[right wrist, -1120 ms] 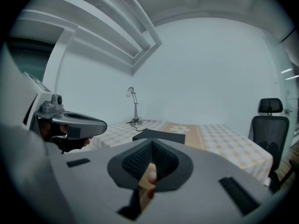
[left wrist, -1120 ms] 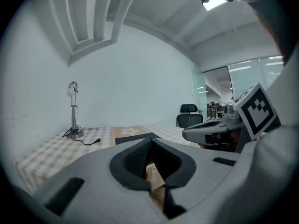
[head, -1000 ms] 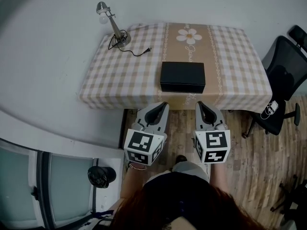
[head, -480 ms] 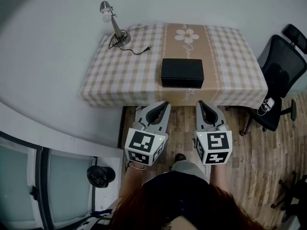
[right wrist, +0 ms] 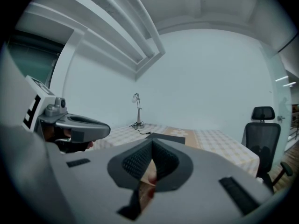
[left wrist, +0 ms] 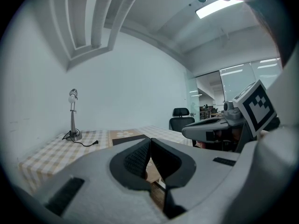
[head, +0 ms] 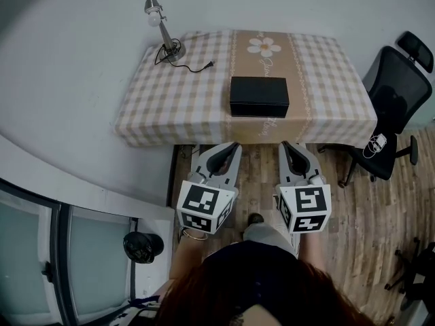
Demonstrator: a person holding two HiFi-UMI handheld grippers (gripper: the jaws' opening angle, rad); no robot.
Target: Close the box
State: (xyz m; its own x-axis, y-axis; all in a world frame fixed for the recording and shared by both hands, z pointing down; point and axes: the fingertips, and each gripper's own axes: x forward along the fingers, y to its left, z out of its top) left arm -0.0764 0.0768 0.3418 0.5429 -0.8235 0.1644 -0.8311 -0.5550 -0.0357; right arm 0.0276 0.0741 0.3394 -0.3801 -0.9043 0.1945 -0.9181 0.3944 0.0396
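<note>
Black box (head: 259, 96) sits near front of checked table (head: 170, 104), lid looks already flat, so we judge closing done or nearly. We hold left gripper (head: 232, 147) and right gripper (head: 283, 147) short of the table, both pinched together, empty.

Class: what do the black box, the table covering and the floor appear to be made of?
Box: matte black, sharp-edged; probably card, possibly plastic.
Tablecloth: fabric, beige-and-white check, draping over the edge.
Floor: wood or wood-look planks, with visible seams.
</note>
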